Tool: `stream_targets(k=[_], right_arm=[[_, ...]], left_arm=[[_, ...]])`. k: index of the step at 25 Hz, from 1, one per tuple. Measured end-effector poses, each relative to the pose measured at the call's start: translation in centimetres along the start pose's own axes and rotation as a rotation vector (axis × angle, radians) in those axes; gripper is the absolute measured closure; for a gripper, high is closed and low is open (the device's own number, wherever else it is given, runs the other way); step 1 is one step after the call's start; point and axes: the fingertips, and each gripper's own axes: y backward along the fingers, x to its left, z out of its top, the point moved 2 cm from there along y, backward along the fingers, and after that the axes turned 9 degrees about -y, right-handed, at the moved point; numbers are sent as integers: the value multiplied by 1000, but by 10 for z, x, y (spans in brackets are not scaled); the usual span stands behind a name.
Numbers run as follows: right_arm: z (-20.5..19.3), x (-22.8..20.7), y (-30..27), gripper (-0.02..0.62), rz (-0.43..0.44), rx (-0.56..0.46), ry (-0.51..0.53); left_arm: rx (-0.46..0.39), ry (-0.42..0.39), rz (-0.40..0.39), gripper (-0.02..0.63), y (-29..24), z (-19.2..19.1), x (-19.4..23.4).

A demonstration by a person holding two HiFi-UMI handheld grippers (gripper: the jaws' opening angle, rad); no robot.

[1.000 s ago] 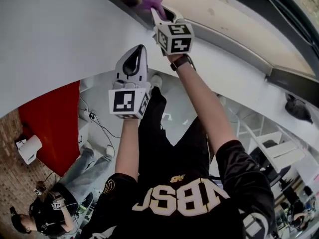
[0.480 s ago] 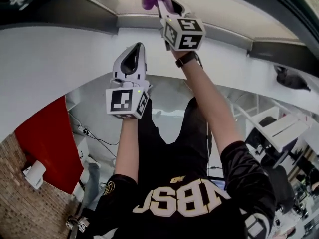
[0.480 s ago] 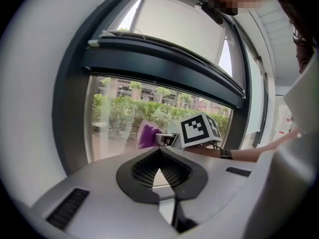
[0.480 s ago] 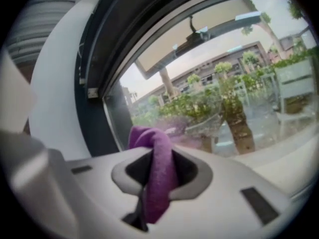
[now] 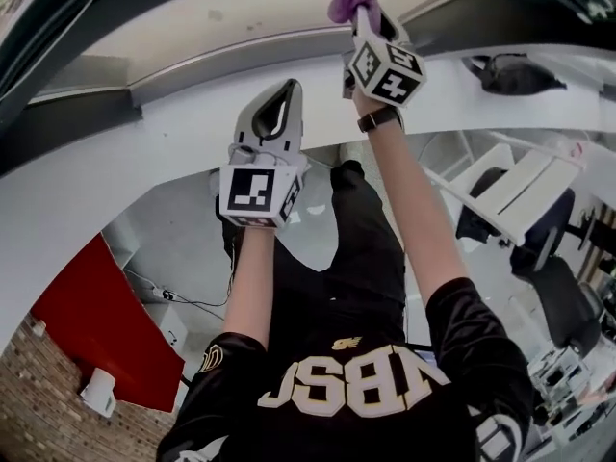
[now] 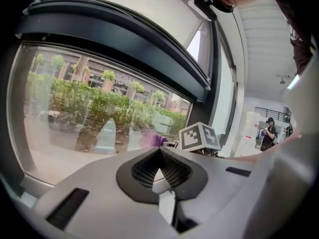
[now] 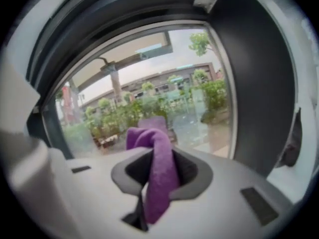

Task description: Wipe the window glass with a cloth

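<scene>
A purple cloth (image 7: 160,169) hangs folded between the jaws of my right gripper (image 7: 158,151), which is shut on it. The bunched top of the cloth (image 5: 345,0) is held up close to the window glass (image 7: 149,91), near the dark frame post (image 7: 261,88) on the right; contact with the pane cannot be told. My left gripper (image 5: 277,99) is raised beside it, lower and to the left, shut with nothing in it. In the left gripper view its jaws (image 6: 160,152) point at the glass (image 6: 70,108), with the cloth (image 6: 158,140) and the right gripper's marker cube (image 6: 199,136) ahead to the right.
A dark window frame (image 6: 114,44) runs above the pane, and a white sill or ledge (image 5: 144,152) curves below it. A reflection of the person's arms and black jersey (image 5: 356,393) fills the lower head view. A red panel (image 5: 106,325) is at lower left.
Both grippers have travelled right along the window. The cloth now sits close to the right frame post, and more of the pane lies to its left.
</scene>
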Motion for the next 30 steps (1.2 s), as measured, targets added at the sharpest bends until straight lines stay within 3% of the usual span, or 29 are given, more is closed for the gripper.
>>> stream_targets(k=[4,7,10,13,16,21,26,30], right_arm=[[20,-76,11,517,-139,-22,-54],[39,-108,22,517,-197,-64,-106],[43,-103,25,517,-187,-85,-177],[33,-69,22,516,-183,-94,-193],[-14,5,13,515,-98,-23,-138],[-148,211,-4,515,265,256,51],[-240,400,-15,515,564,365,172],[-304,508,-32,515,740,419,283]], left_arm=[[-23,27,-49,594,-31,-4,-40],[-12,18,-85,594,-43,-12,-54],[-5,41,-55,594,-30,-19,-39],[1,58,6,594,-2,-25,-6],[17,68,93,594,37,-31,45],[55,63,273,594,129,-32,154],[97,18,435,594,239,-41,244],[149,-9,499,594,298,-55,285]])
